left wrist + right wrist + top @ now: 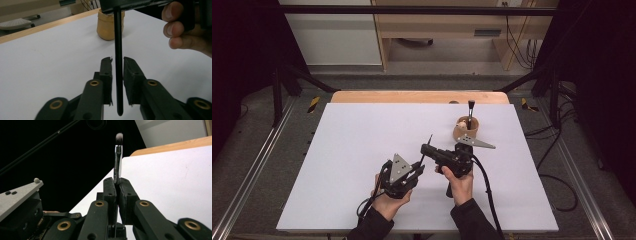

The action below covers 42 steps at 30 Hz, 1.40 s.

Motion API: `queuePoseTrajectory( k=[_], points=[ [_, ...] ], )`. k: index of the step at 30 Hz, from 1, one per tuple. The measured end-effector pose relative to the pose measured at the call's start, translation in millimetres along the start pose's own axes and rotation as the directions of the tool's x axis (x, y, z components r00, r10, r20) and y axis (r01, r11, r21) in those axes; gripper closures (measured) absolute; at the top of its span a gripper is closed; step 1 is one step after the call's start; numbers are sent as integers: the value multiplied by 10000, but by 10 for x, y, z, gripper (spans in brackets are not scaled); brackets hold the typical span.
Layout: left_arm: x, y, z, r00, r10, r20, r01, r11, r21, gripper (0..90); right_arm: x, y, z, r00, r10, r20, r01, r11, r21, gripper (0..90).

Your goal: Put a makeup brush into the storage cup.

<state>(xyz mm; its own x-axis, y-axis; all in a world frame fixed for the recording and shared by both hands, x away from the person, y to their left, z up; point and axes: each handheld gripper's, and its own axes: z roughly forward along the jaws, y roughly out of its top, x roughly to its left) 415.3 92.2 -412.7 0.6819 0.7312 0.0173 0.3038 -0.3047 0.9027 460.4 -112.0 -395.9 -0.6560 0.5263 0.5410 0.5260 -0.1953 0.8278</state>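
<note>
Right gripper (117,183) is clamped on a thin makeup brush (118,163), pinching it at the metal ferrule just below the bristles, so the tuft sticks out past the jaw tips. Left gripper (117,62) has its jaws a bit apart with the brush's black handle running down between them; I can see daylight on both sides of the stick, so it isn't actually squeezing it. From the high view both grippers (404,175) (428,148) sit near the middle of the white table (342,165), and the brush (426,147) pokes up between them. A tan cup (465,129) stands further back on the right, with another brush (470,112) in it.

What could go wrong, I think:
- The ferrule is smooth metal and narrow. Any twist from the right hand could let the brush pivot or slide out.
- With the left jaws loose, nothing backs the handle up, so a slip means it drops onto the table and rolls.
- If the left closes off-centre it could lever the handle sideways against the right's grip.
- Swinging toward the cup carelessly could knock it over.
</note>
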Motion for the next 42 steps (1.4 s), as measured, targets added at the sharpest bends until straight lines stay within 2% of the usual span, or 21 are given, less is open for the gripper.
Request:
queuePoseTrajectory(
  k=[2, 5, 13, 17, 20, 22, 29, 34, 42],
  points=[
    [13, 5, -11, 10000, 78, 33, -79, 10000, 17, 681, -5, 11, -22, 9999, -155, 35, 156, 9999, -71, 856],
    [47, 8, -37, 9998, 170, 71, -170, 9998, -88, 596, -17, 28, -60, 9986, -409, 336, 412, 9991, -89, 856],
    [153, 39, -129, 9988, 353, 327, -345, 9991, -246, 385, -56, 67, -152, 9950, -781, 619, 792, 9967, -160, 856],
    [207, 47, -188, 9980, 528, 358, -520, 9984, -238, 297, -70, 92, -202, 9928, -941, 745, 955, 9953, -161, 856],
    [249, 43, -236, 9975, 673, 216, -669, 9976, -183, 237, -77, 103, -233, 9909, -1091, 788, 1110, 9936, -205, 856],
    [280, 38, -272, 9970, 769, 101, -767, 9969, -143, 215, -83, 110, -256, 9898, -1135, 861, 1153, 9932, -165, 856],
    [384, 18, -397, 9967, 775, 233, -770, 9968, -202, 176, -99, 130, -310, 9851, -1347, 1066, 1365, 9906, -95, 856],
    [483, -10, -488, 9975, 625, 321, -616, 9977, -277, 151, -108, 153, -366, 9827, -1455, 1151, 1481, 9889, -148, 856],
    [671, -119, -641, 9993, 336, 156, -331, 9990, -312, 129, -130, 180, -467, 9781, -1590, 1343, 1638, 9861, -259, 856]
  ],
)
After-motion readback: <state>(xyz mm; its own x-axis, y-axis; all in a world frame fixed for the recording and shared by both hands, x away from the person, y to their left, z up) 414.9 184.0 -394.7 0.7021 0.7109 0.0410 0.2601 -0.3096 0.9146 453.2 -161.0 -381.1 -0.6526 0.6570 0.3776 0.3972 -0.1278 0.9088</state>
